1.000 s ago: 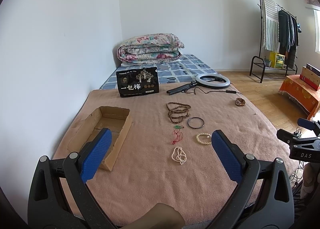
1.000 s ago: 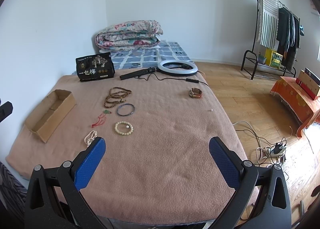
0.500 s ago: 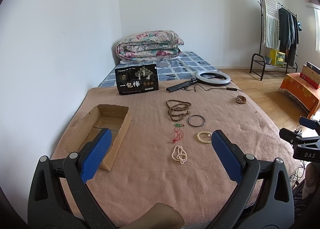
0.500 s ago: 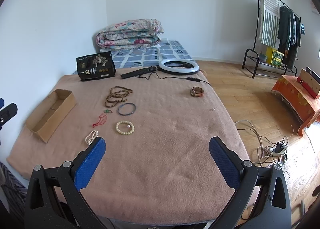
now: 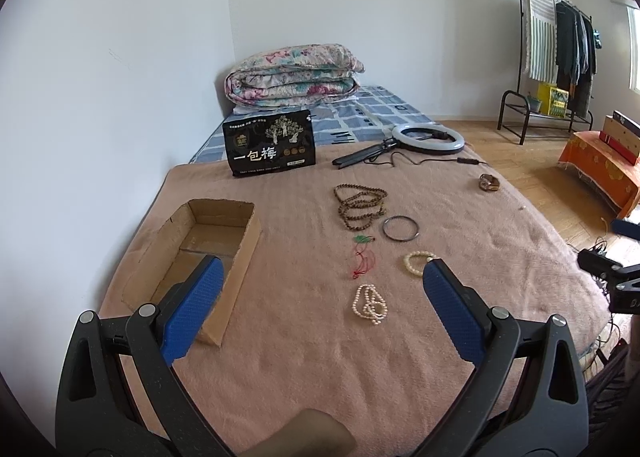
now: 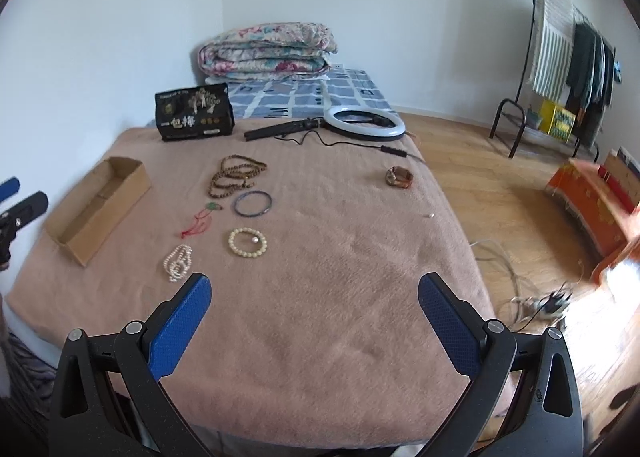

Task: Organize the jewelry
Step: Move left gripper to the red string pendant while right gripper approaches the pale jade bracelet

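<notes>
Bed (image 5: 400, 357): brown blanket is carrying all the jewelry; both cameras are sitting slightly nearer than a second ago.
Cardboard box (image 5: 224, 213): lying empty at 9 o'clock.
Wooden bead necklace (image 5: 360, 203): lying at 12 o'clock, untouched.
Pearl strand (image 5: 370, 299): lying nearest, just ahead of the left tongs (image 5: 318, 309).
Left tongs: gaping wide, gripping nothing.
Right tongs (image 6: 314, 315): gaping wide, empty.
Meaning: sorting is probably only beginning.

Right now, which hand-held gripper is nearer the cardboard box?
Left. The left hand-held gripper hovers beside the cardboard box; the right hand-held gripper is across the blanket, well right of it.
</notes>
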